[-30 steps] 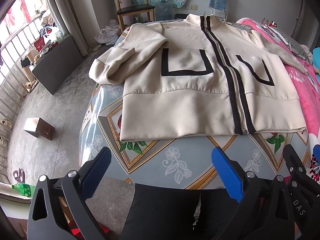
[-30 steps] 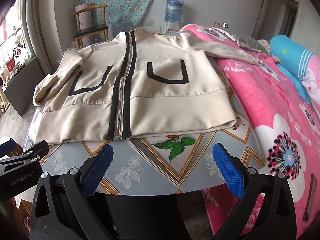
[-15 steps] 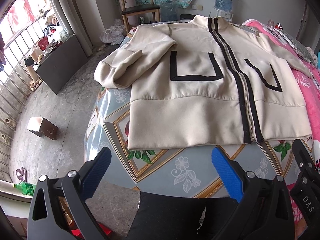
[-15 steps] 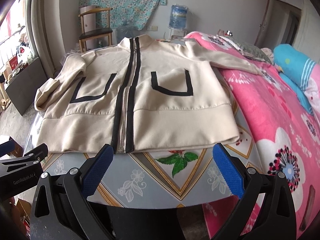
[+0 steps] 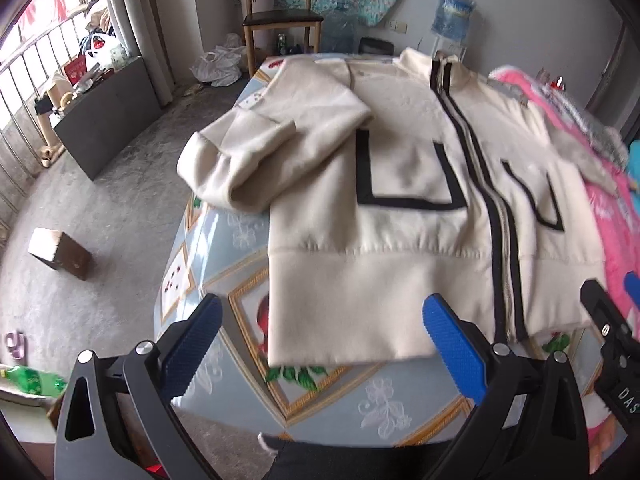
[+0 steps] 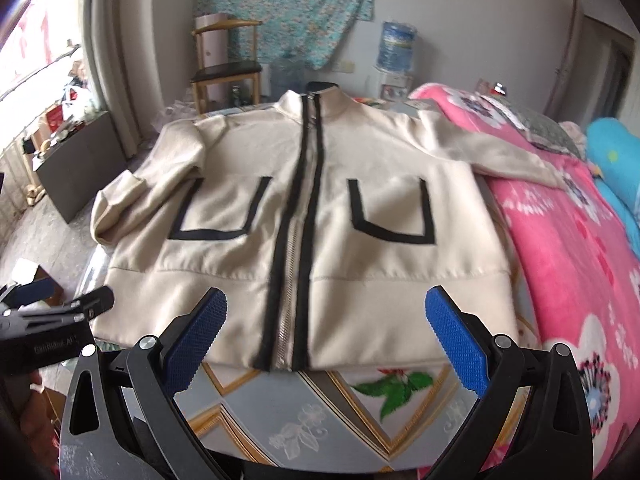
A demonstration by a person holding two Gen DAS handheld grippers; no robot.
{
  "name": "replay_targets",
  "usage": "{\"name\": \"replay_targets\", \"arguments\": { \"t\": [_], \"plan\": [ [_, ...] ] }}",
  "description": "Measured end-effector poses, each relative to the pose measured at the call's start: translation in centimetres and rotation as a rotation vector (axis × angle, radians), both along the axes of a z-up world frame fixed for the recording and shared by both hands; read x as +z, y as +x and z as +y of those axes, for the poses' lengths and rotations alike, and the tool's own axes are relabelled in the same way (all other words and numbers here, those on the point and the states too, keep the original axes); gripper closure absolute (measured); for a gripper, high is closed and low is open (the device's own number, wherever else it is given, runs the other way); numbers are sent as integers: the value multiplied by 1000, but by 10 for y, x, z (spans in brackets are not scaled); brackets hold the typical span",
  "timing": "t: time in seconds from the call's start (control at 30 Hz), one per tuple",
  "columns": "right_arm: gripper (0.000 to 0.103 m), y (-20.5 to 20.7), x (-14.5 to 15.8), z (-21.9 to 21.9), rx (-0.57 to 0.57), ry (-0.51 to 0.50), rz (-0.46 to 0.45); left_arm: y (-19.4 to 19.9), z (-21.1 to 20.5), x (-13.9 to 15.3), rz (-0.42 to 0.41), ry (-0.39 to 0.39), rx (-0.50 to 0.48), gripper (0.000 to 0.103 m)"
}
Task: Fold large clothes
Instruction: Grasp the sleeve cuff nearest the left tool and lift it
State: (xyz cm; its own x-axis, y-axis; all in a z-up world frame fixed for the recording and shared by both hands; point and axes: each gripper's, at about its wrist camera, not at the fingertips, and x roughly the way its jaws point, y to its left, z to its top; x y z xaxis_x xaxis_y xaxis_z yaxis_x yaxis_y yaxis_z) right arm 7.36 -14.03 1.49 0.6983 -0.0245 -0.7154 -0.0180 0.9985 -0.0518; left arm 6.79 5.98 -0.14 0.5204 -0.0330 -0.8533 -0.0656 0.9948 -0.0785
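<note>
Pink blanket covers the bed beside a patterned sheet, on which the cream jacket lies flat, zipped, one sleeve folded over, while the left gripper and the right gripper both hover with fingers apart, holding nothing.

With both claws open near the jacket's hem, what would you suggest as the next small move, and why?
Probably ease both claws forward onto the hem. The cream zip-up jacket lies flat, front up and zipped, on the bed. The left claw and right claw are both open and hold nothing, and the hem lies right before them, so a grip there seems the natural start to a fold.
</note>
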Motion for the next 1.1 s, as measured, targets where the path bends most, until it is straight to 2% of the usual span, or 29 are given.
{"name": "replay_targets", "arguments": {
  "t": [0.13, 0.2, 0.3, 0.43, 0.6, 0.73, 0.77, 0.83, 0.87, 0.9, 1.03, 1.1],
  "plan": [
    [7, 15, -6, 12, 35, 16, 7, 21, 41, 7, -69, -163, 14, 5],
    [7, 20, -10, 17, 37, 33, 20, 34, 56, 12, -102, -179, 18, 5],
    [7, 25, -13, 24, 37, 64, 36, 59, 71, 16, -148, -158, -12, 5],
    [7, 31, -16, 32, 28, 82, 60, 90, 78, 9, -171, -151, -64, 5],
    [7, 28, -10, 37, 10, 78, 64, 127, 78, -21, -103, -102, -95, 5],
    [7, 28, -8, 32, 16, 97, 63, 137, 70, -43, -42, 16, -109, 5],
    [7, 29, -7, 30, 19, 102, 60, 138, 69, -47, -31, 45, -100, 10],
    [7, 33, -7, 25, 24, 118, 54, 137, 77, -51, -19, 32, -76, 18],
    [7, 35, -8, 22, 27, 127, 52, 135, 82, -51, -24, 18, -56, 25],
    [7, 40, -8, 19, 28, 136, 50, 135, 87, -50, -27, 12, -41, 37],
    [7, 59, -14, 11, 32, 150, 68, 135, 96, -54, -8, -6, -31, 57],
    [7, 67, -17, 7, 37, 156, 75, 135, 95, -52, -14, -7, -37, 73]
  ]
}}
